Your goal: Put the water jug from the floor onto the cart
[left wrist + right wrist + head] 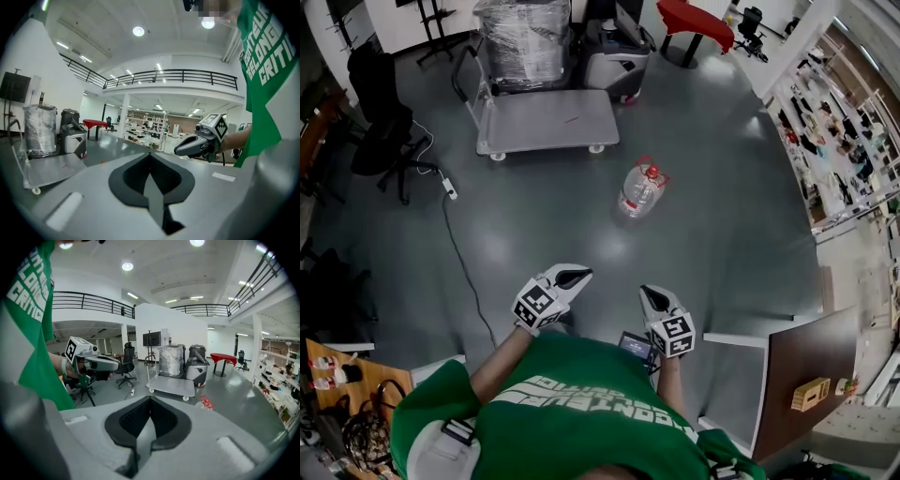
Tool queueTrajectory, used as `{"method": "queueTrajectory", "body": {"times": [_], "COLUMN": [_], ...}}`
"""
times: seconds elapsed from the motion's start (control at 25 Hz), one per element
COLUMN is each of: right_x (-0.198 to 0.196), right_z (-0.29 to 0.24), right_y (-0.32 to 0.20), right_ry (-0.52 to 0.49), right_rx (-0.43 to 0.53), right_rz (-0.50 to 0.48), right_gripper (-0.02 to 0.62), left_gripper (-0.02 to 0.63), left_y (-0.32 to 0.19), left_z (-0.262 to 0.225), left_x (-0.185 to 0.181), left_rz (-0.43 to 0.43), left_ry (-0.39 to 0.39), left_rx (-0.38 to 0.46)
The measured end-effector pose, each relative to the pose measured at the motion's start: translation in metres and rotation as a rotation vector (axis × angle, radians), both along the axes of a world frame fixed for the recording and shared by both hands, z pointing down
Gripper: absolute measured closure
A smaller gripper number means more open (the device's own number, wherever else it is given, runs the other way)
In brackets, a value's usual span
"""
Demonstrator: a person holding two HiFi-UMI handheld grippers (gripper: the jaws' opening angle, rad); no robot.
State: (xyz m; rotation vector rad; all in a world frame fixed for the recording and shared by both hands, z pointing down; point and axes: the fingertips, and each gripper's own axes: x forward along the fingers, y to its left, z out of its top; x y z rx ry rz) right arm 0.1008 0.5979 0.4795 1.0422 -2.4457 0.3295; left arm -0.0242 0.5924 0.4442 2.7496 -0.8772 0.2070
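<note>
The water jug, clear with a red cap and handle, stands on the grey floor a little in front of the flat grey cart. From the right gripper view only the top of the jug shows, with the cart beyond it. Both grippers are held close to the person's body, well short of the jug. My left gripper is shut with nothing in it, its jaws meeting. My right gripper is also shut and empty, its jaws meeting.
A plastic-wrapped load and a grey machine stand behind the cart. An office chair and a power strip with its cable are at the left. A red table stands at the back, a brown desk near right.
</note>
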Motion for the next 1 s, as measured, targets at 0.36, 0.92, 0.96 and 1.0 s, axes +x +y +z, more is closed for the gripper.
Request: {"method": "queueTrajectory", "body": {"times": [0.36, 0.92, 0.96, 1.0], "right_x": [-0.035, -0.052, -0.054, -0.056], "right_z": [0.000, 0.026, 0.028, 0.030], "right_y": [-0.035, -0.019, -0.020, -0.022], "right_ry": [0.020, 0.032, 0.028, 0.027], "right_rx": [0.022, -0.035, -0.039, -0.043], "right_rz": [-0.045, -0.072, -0.076, -0.082], "right_gripper": [0.601, 0.602, 0.601, 0.601], "left_gripper": [0.591, 0.591, 0.591, 0.591], "left_y": [-0.026, -0.020, -0.020, -0.020], "left_z": [-0.003, 0.014, 0.015, 0.016], "left_x": [-0.020, -0.025, -0.026, -0.028], "left_rz": [-0.004, 0.010, 0.010, 0.005], "left_ry": [0.011, 0.007, 0.006, 0.005], "left_rx": [0.029, -0.011, -0.011, -0.013]}}
